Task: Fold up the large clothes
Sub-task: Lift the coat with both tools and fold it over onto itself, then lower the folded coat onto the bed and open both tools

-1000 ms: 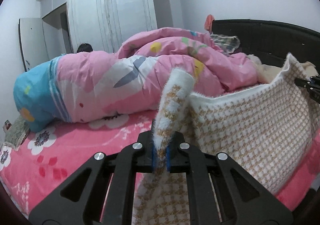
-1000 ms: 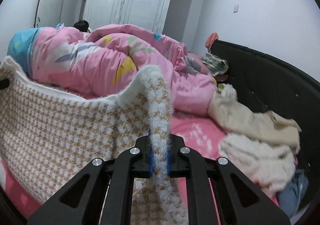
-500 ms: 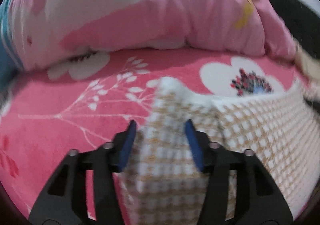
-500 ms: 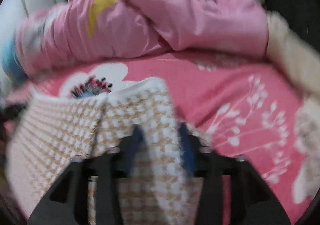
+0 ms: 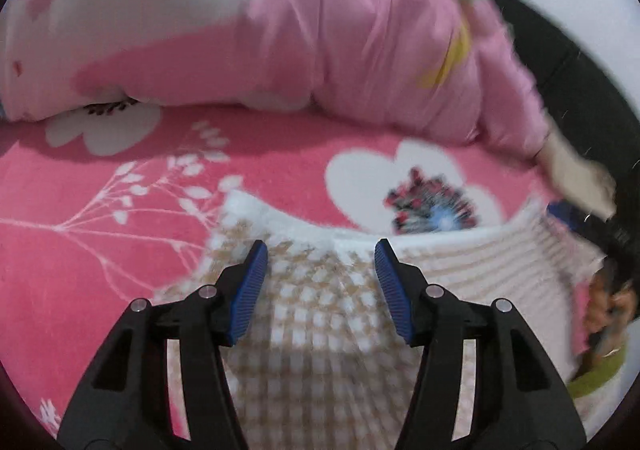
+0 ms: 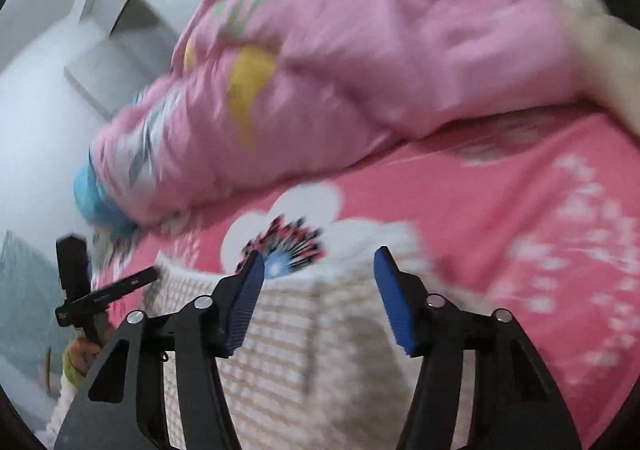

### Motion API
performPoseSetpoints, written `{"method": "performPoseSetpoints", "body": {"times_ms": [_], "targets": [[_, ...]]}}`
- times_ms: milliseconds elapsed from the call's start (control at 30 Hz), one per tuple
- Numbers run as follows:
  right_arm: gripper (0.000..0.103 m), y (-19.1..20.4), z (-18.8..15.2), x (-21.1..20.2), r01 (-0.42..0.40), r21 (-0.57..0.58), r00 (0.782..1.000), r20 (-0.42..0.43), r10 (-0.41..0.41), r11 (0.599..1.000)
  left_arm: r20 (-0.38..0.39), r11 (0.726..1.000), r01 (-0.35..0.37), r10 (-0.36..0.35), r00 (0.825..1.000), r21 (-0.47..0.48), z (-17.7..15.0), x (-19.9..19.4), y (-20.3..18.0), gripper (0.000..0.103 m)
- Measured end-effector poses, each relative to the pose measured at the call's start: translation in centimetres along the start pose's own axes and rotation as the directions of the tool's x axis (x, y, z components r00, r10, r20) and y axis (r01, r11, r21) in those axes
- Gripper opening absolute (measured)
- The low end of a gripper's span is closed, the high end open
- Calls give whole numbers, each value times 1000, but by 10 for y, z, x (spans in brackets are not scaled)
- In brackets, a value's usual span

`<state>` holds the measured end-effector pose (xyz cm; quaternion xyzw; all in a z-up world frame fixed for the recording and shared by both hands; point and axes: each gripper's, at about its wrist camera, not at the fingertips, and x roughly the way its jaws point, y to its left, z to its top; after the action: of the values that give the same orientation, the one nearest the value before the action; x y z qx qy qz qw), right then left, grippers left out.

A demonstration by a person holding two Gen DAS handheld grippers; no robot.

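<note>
A fuzzy white and tan checked garment [image 5: 320, 314] lies flat on the pink flowered bedsheet [image 5: 100, 210]. My left gripper [image 5: 318, 278] is open just above its far left corner, jaws wide apart and holding nothing. In the right wrist view the same garment [image 6: 304, 346] lies below my right gripper [image 6: 320, 286], which is also open and empty over the far right corner. The left gripper also shows in the right wrist view [image 6: 104, 294] at the garment's other corner. Both views are blurred by motion.
A bulky pink quilt [image 5: 320, 30] is heaped along the far side of the bed and also shows in the right wrist view [image 6: 340, 70]. A cream garment [image 5: 576, 174] lies at the right by the dark headboard [image 5: 560, 50]. White wardrobe doors [image 6: 120, 30] stand behind.
Both grippers held the garment's top edge up in the air, then lowered it onto the bed and opened. The garment now lies flat and both jaws stand wider than half a second ago.
</note>
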<state>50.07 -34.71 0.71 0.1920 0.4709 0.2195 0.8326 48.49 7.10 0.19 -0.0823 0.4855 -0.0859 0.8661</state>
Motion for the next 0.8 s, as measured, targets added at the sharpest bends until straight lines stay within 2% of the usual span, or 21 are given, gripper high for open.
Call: {"method": "performPoseSetpoints", "body": {"times_ms": [33, 100, 133, 167, 200, 233, 267, 333, 433, 533, 600, 667, 733, 800], "targets": [[51, -8, 1, 11, 6, 35, 1000, -31, -5, 999, -1, 1000, -27, 27, 1000, -10, -2, 9, 6, 55], [44, -44, -1, 15, 27, 160, 998, -58, -18, 987, 9, 997, 8, -8, 1000, -79, -8, 15, 24, 54], [31, -64, -2, 12, -1, 233, 999, -49, 13, 972, 23, 991, 27, -24, 999, -128, -12, 12, 36, 53], [18, -87, -7, 4, -43, 318, 998, -30, 55, 947, 29, 986, 53, -49, 998, -160, -14, 9, 45, 46], [20, -103, -11, -4, -52, 372, 998, -11, 60, 927, 30, 982, 70, -65, 997, -176, -16, 6, 51, 44], [23, -116, -16, -15, -16, 404, 1000, -8, 21, 915, 31, 979, 76, -72, 997, -187, -19, 3, 57, 44], [25, -128, -24, -30, 28, 419, 1000, -9, -26, 908, 18, 981, -22, 26, 1000, -192, -24, -3, 63, 50], [25, -138, -35, -58, 28, 439, 999, 8, -35, 898, 21, 980, -45, 51, 998, -194, -30, -12, 76, 51], [27, -123, -48, -100, 38, 384, 995, 74, -72, 922, 79, 977, -31, 49, 996, -213, -43, -45, 77, 50], [31, -80, -65, -132, 71, 252, 987, 119, -104, 965, 160, 989, -10, 34, 986, -150, -55, -83, 56, 50], [35, -42, -84, -138, 108, 129, 987, 102, -122, 986, 189, 997, 37, -24, 982, -67, -72, -106, 28, 50], [38, -11, -116, -136, 146, 3, 986, 76, -146, 989, 176, 998, 54, -55, 983, 8, -90, -116, 3, 50], [41, 6, -144, -123, 202, -66, 979, 50, -199, 977, 120, 996, 69, -75, 990, 51, -118, -112, -14, 50], [44, -2, -175, -110, 280, -81, 960, 7, -281, 957, 54, 999, 23, -25, 998, 40, -146, -97, -11, 50]]}}
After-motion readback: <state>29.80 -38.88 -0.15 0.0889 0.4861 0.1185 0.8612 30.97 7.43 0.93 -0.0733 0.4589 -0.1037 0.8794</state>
